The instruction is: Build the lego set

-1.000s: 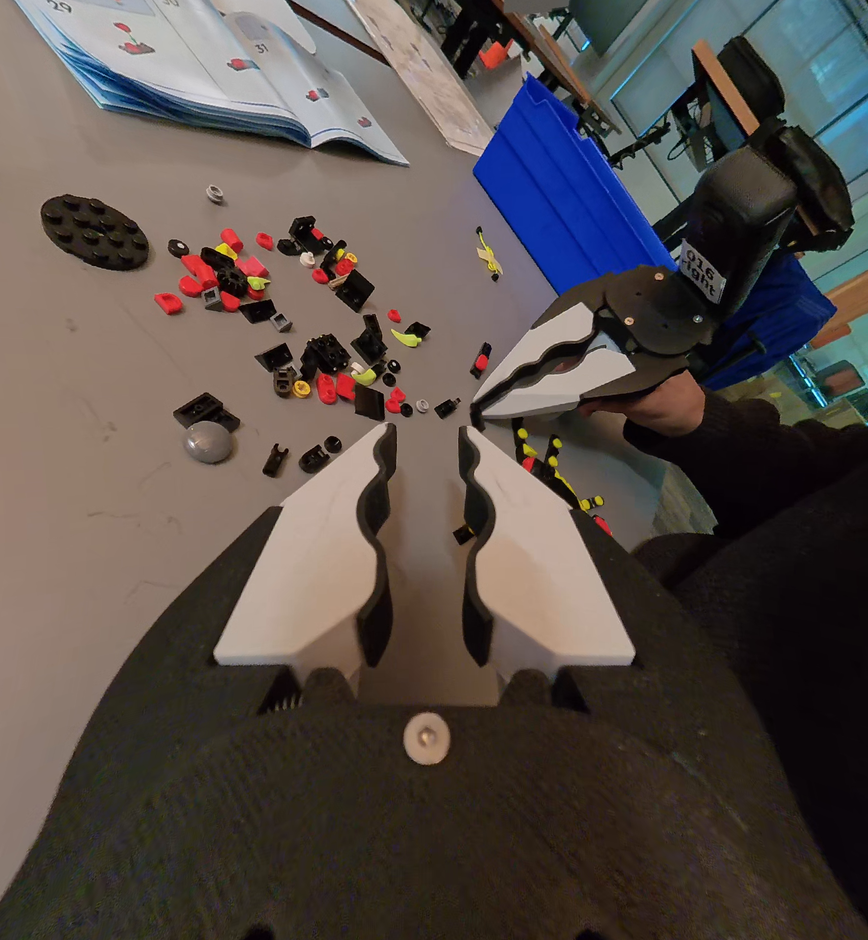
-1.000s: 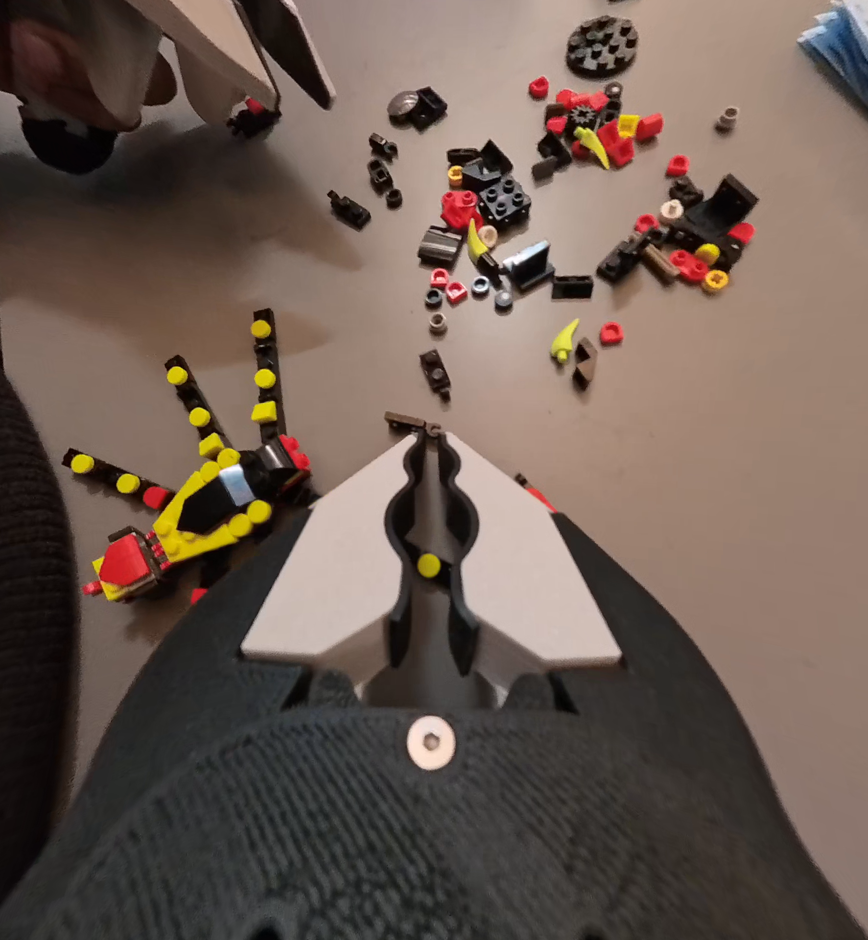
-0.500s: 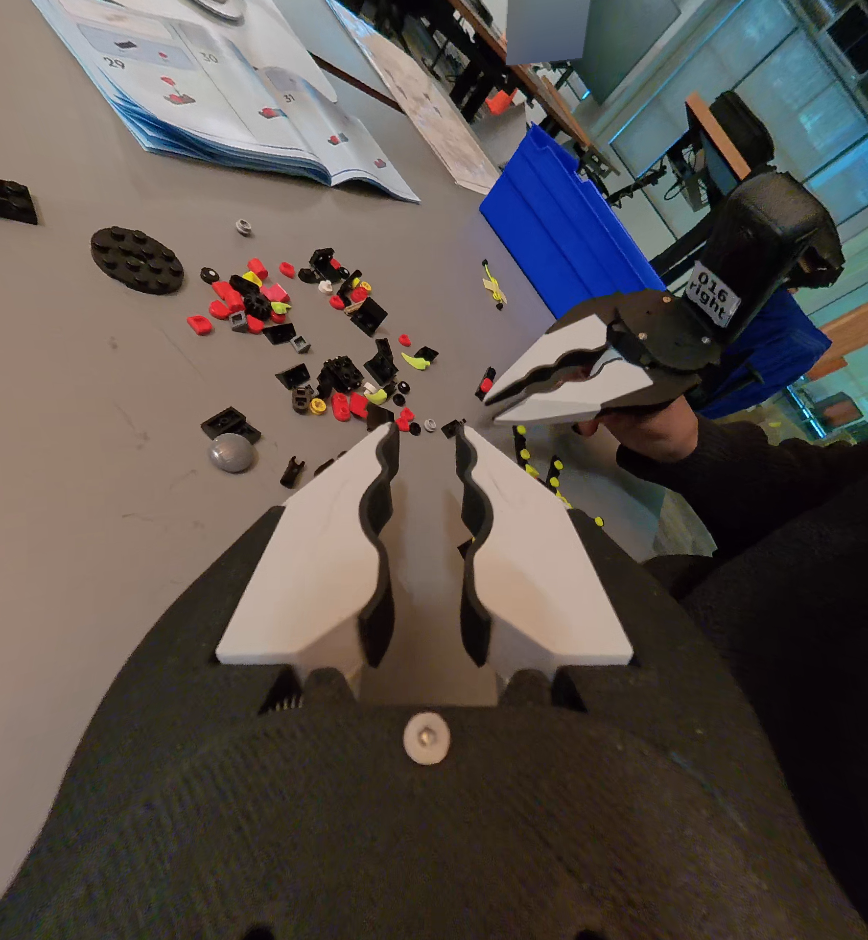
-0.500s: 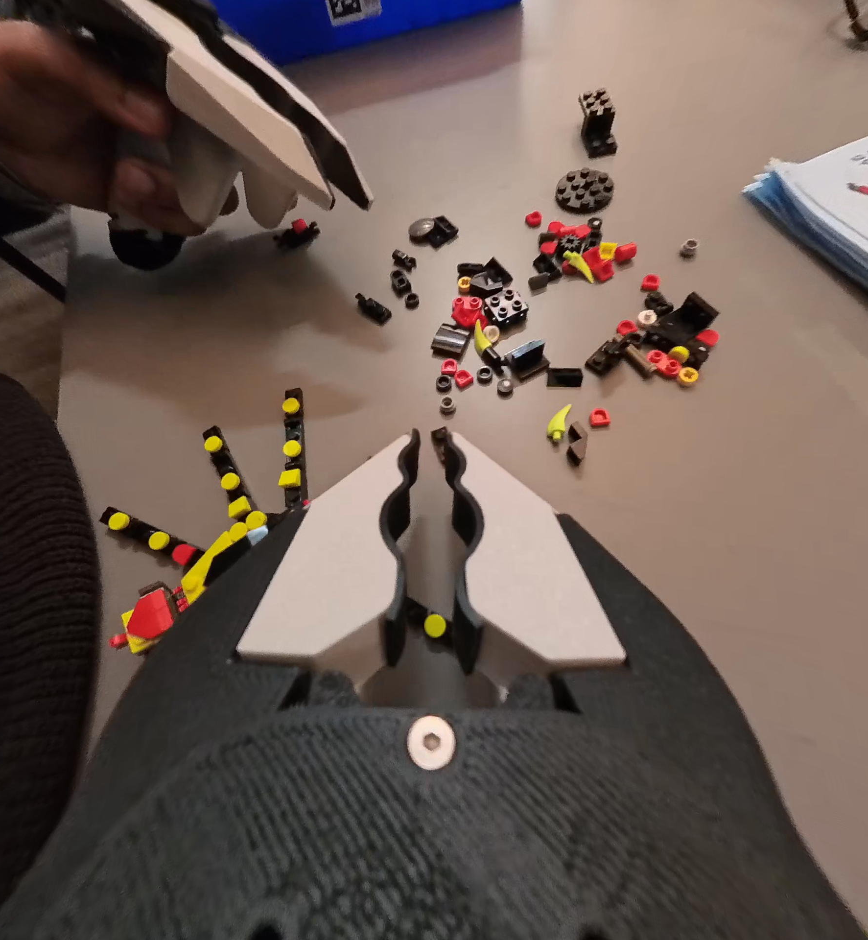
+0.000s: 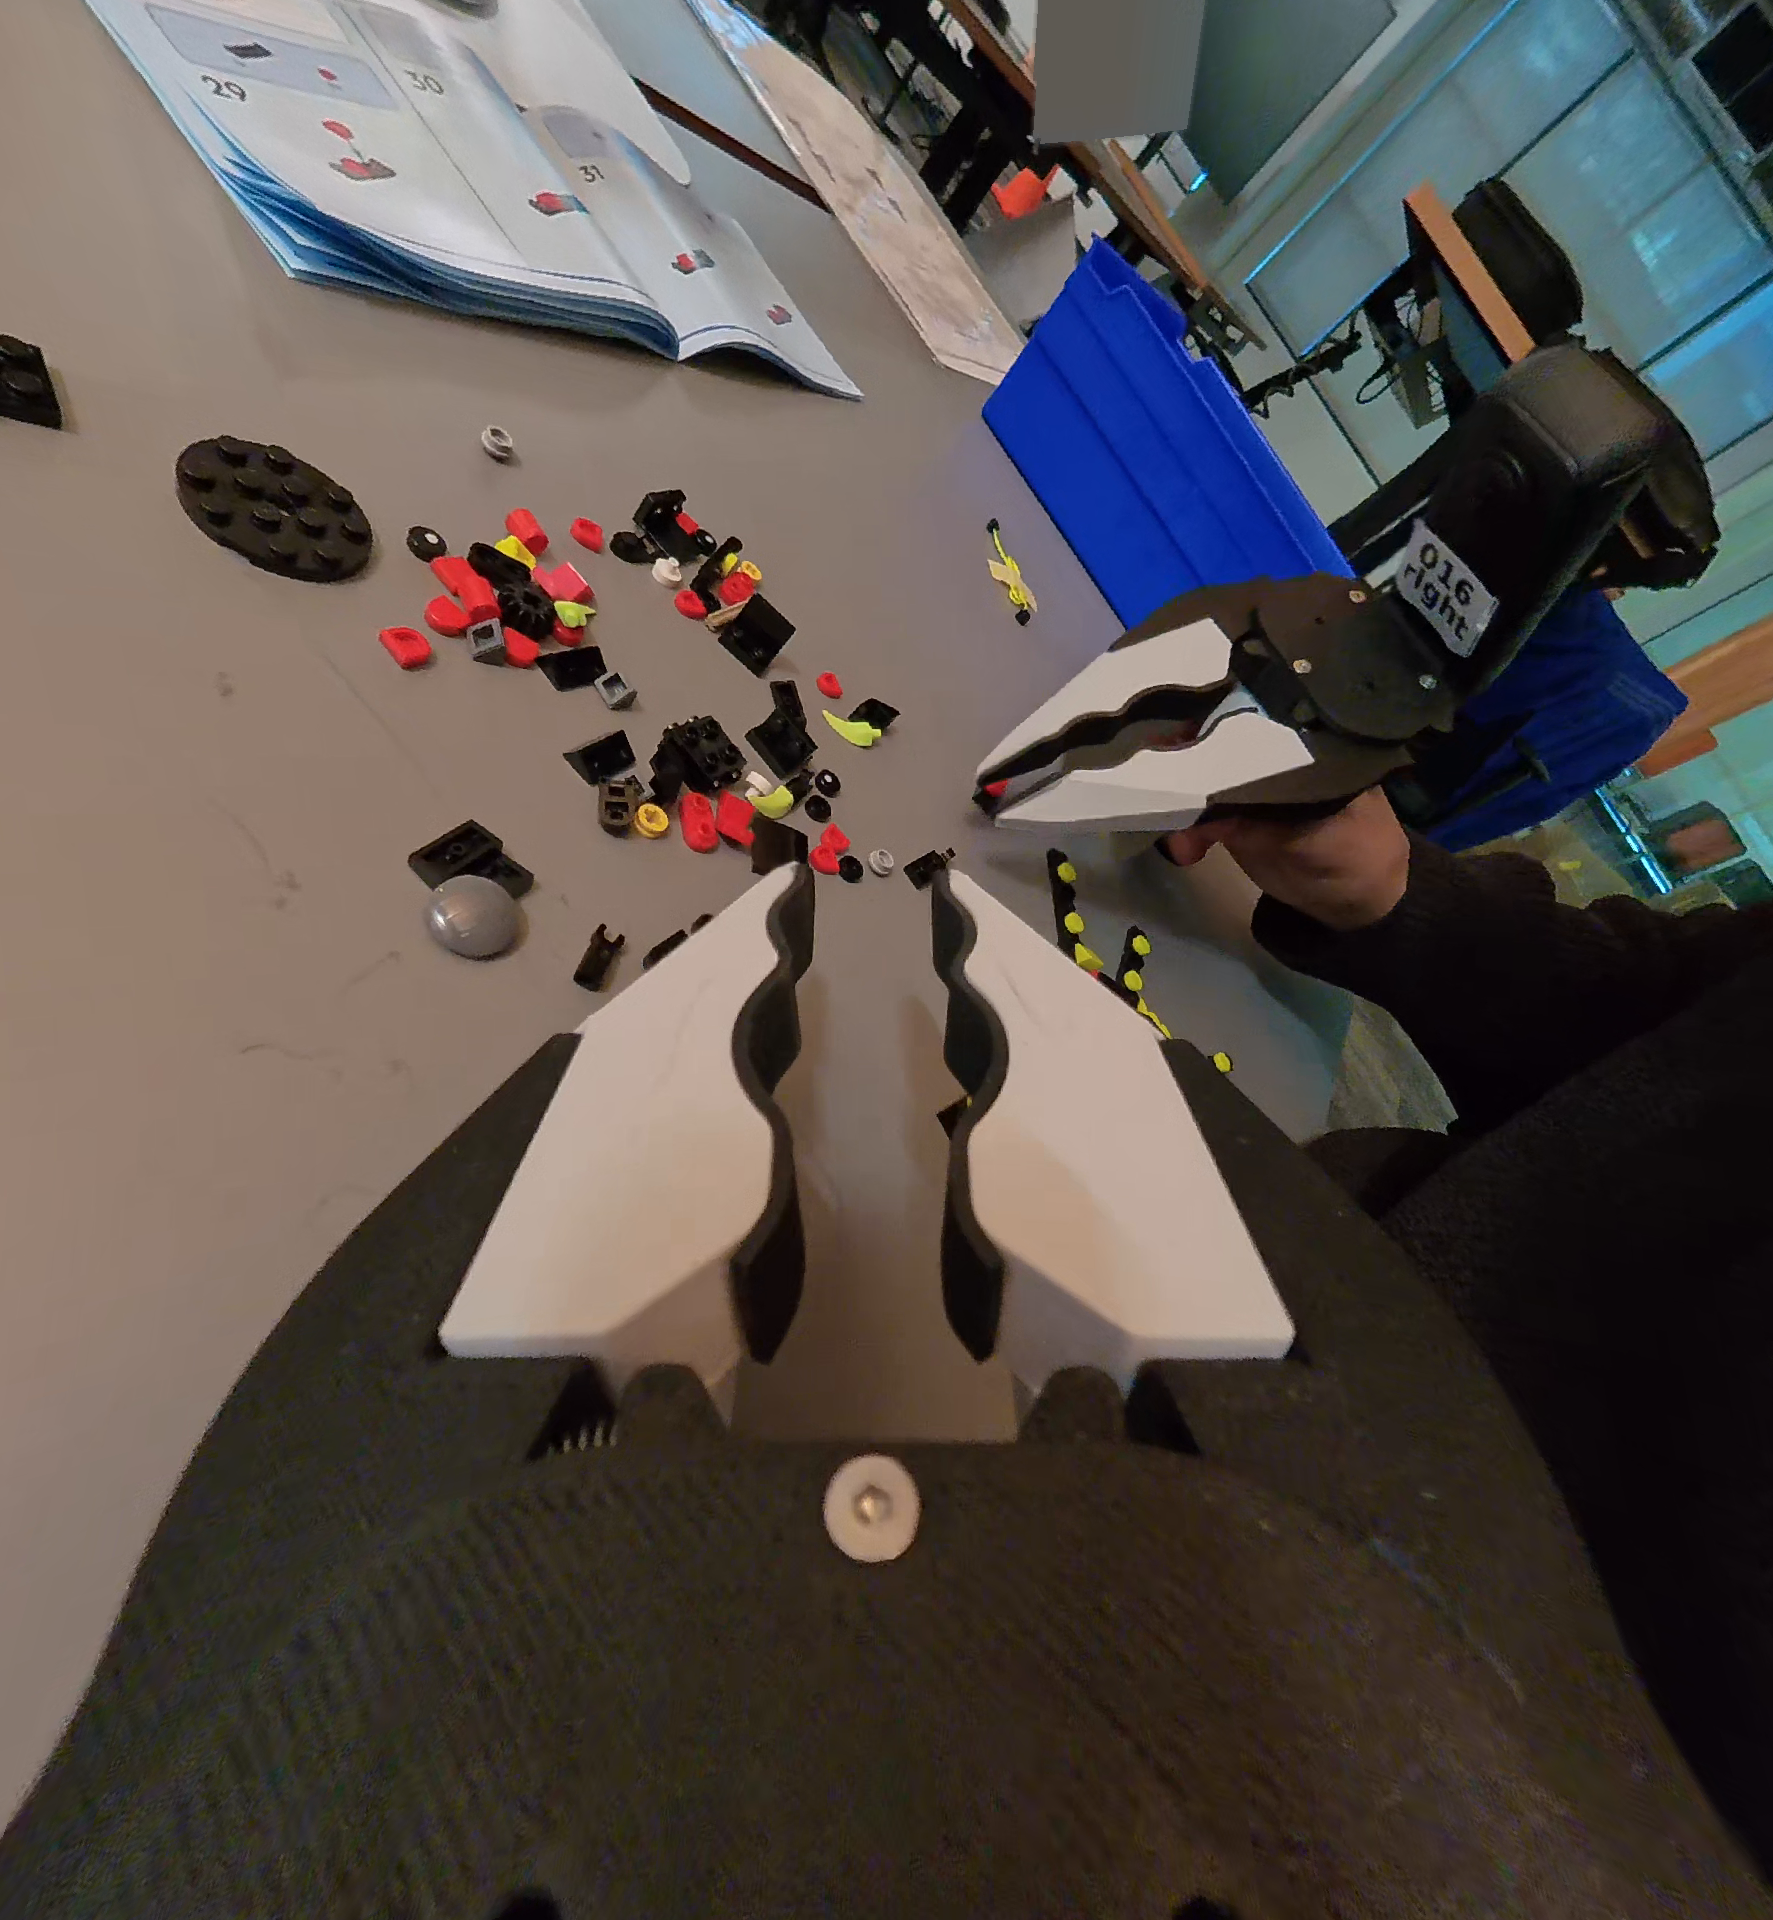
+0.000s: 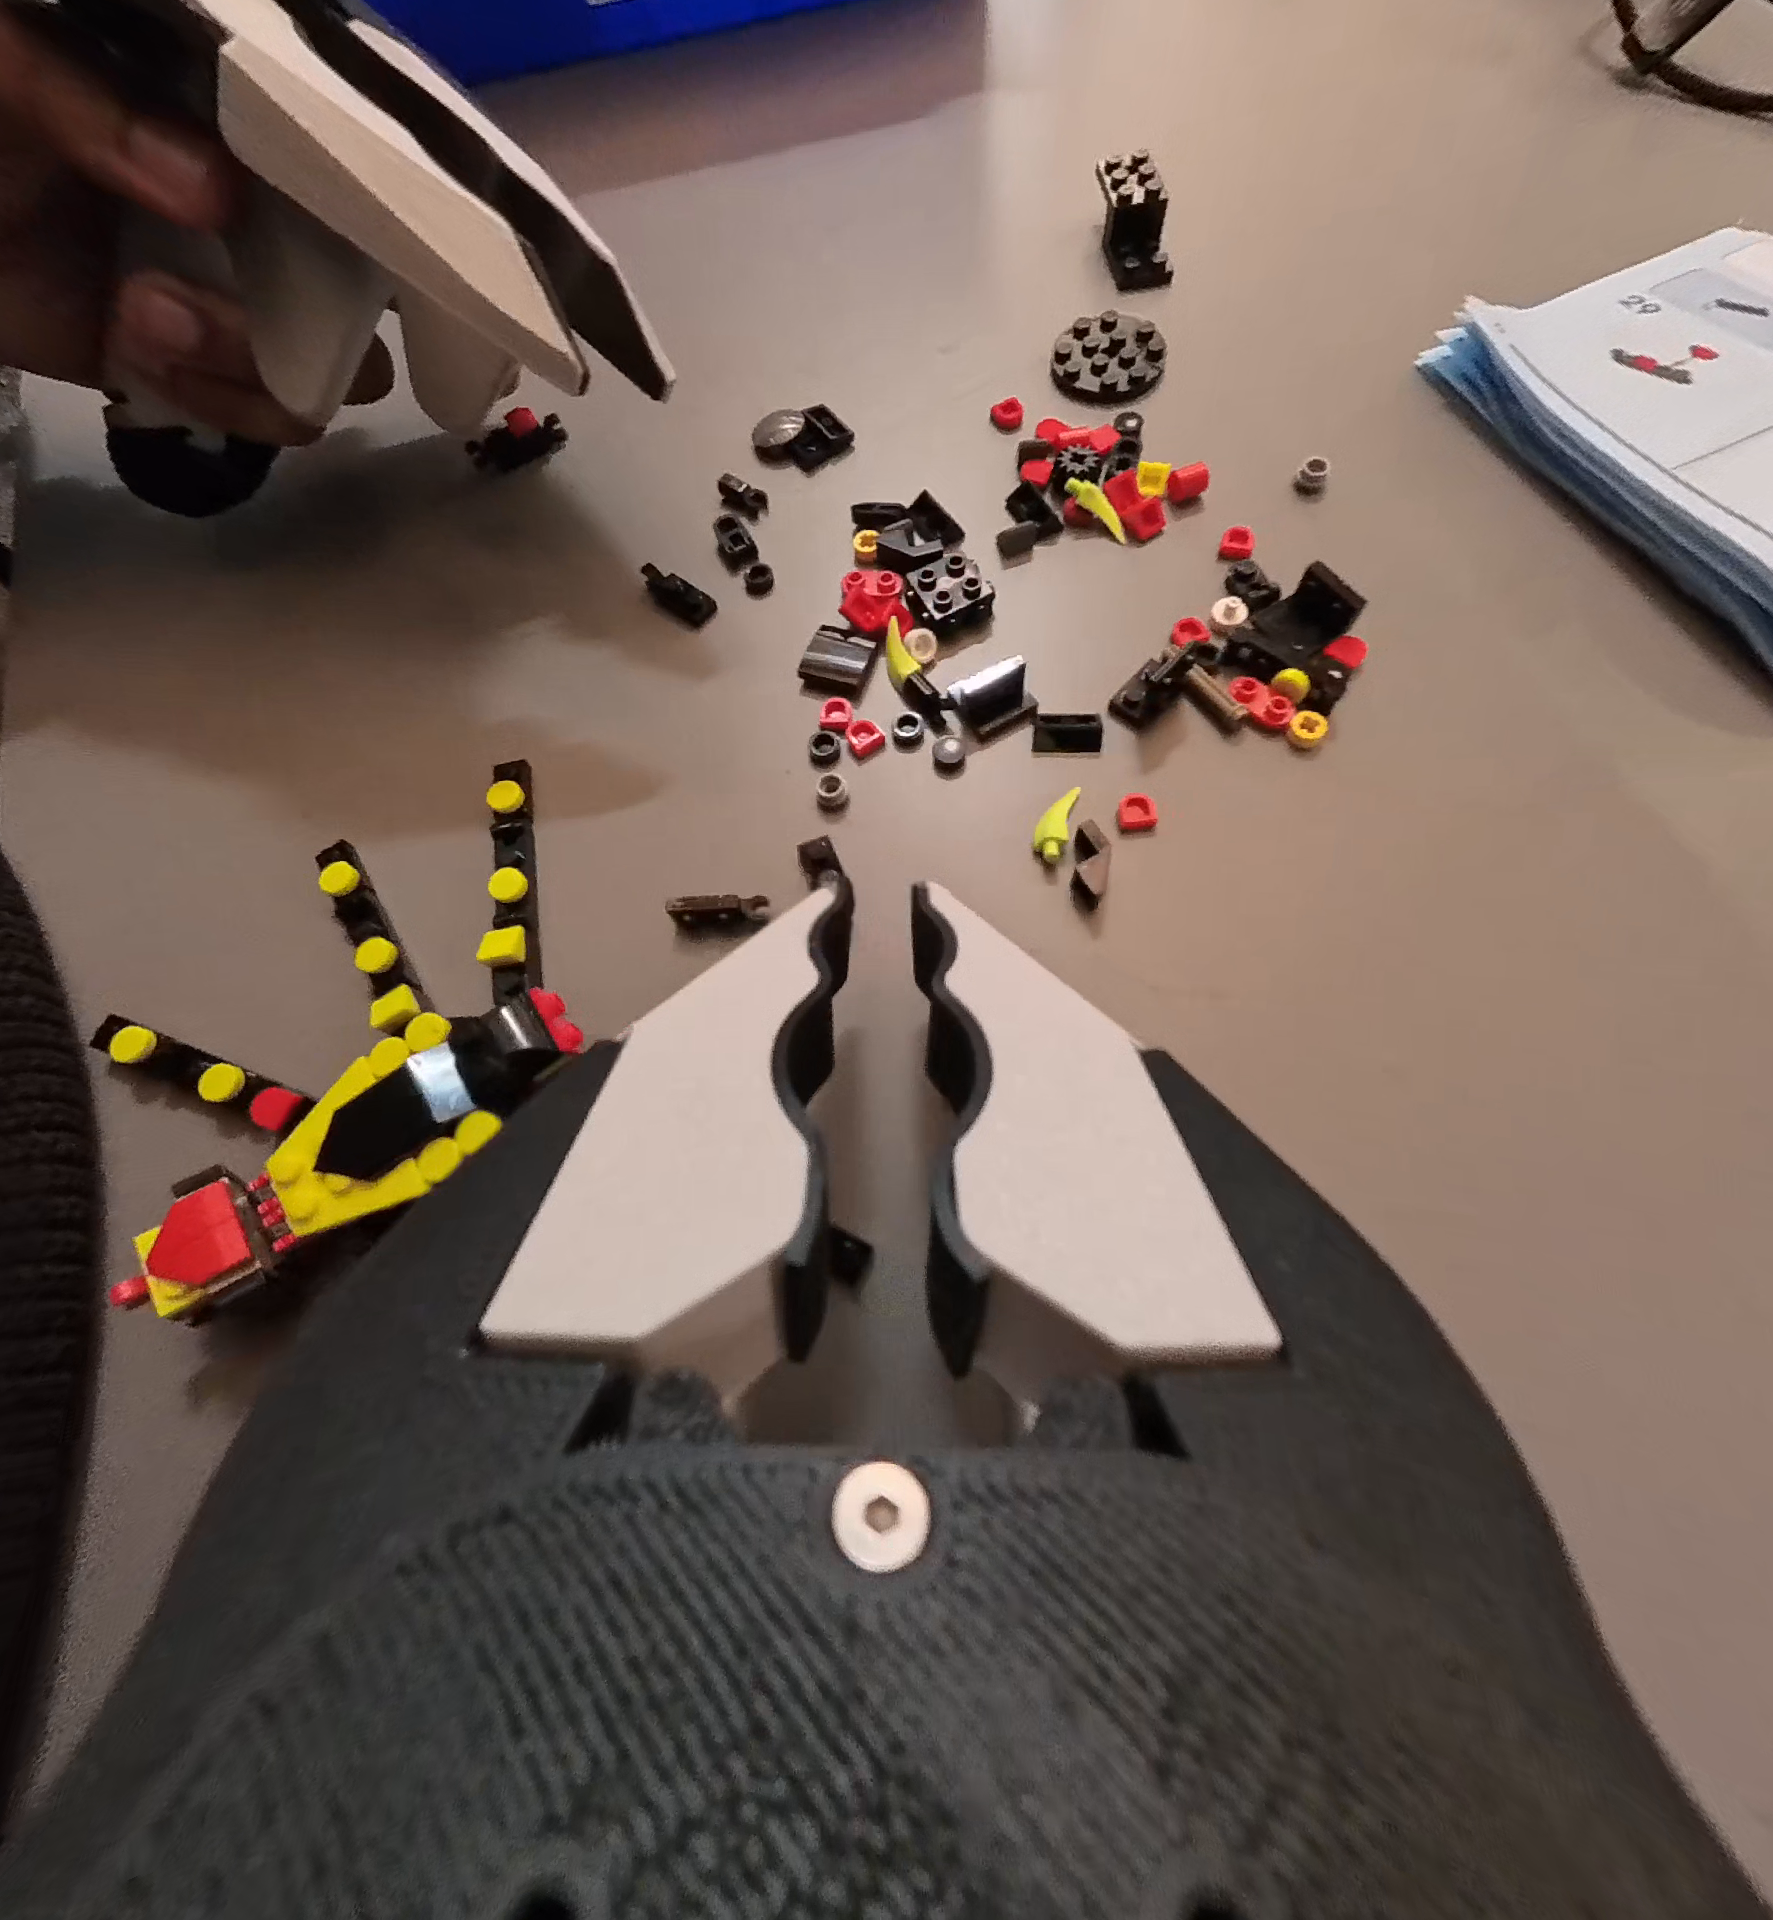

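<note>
Lego model [image 6: 342,1122], the half-built black, yellow and red one, sits on the tabletop [image 6: 1484,1039] just left of the right tongs [image 6: 880,894], close to the near edge. Plenty of bare tabletop to the right of those tongs. Blue bin [image 5: 1152,468] stands beyond the right tongs [image 5: 986,795]; can't see inside it. Loose pieces [image 6: 1017,623] are scattered ahead of both. Left tongs [image 5: 871,883] are held apart, gripping nothing. Right tongs are slightly apart too, also empty.
</note>
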